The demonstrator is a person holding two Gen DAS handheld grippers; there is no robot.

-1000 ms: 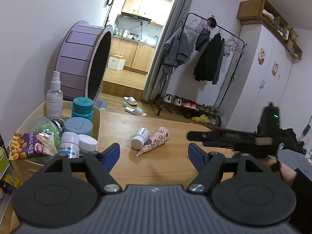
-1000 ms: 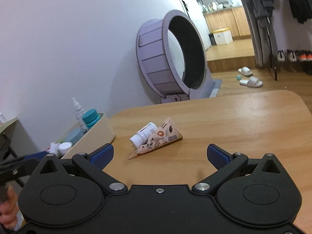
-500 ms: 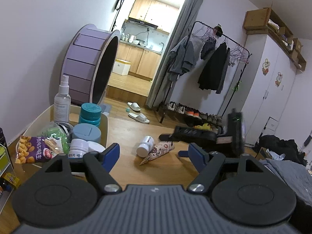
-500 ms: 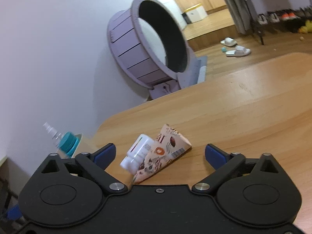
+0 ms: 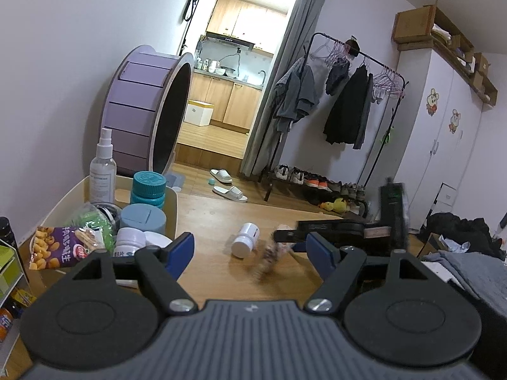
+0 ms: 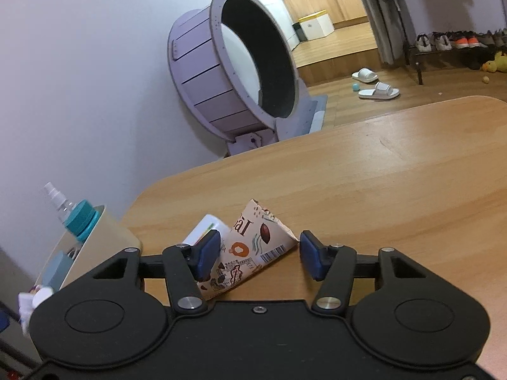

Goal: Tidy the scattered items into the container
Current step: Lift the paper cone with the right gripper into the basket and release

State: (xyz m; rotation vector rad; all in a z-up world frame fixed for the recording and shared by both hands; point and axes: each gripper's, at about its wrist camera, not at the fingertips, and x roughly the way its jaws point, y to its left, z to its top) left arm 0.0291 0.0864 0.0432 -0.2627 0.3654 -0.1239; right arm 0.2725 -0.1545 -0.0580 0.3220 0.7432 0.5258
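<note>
A printed paper cone packet (image 6: 250, 253) lies on the wooden table (image 6: 380, 190), with a small white bottle (image 6: 201, 231) on its side just left of it. My right gripper (image 6: 258, 250) straddles the packet. Its jaws are closing, and both blue pads touch the packet's sides, buckling it upward. In the left wrist view the packet (image 5: 269, 259) is blurred beside the bottle (image 5: 245, 240). There the right gripper's black frame (image 5: 348, 226) reaches in from the right. My left gripper (image 5: 250, 248) hovers open and holds nothing, next to the cream container (image 5: 172, 202).
The container holds a spray bottle (image 5: 103, 167), a teal-capped jar (image 5: 149, 190), a grey-lidded jar (image 5: 142, 218), white bottles and a snack bag (image 5: 57, 247). Beyond the table stand a purple wheel (image 6: 228, 72) and a clothes rack (image 5: 348, 95). Shelves (image 5: 6, 269) sit at the far left.
My right gripper has come down and forward over the cone packet, and its jaws have narrowed onto it. The packet now stands buckled. The left gripper has stayed put.
</note>
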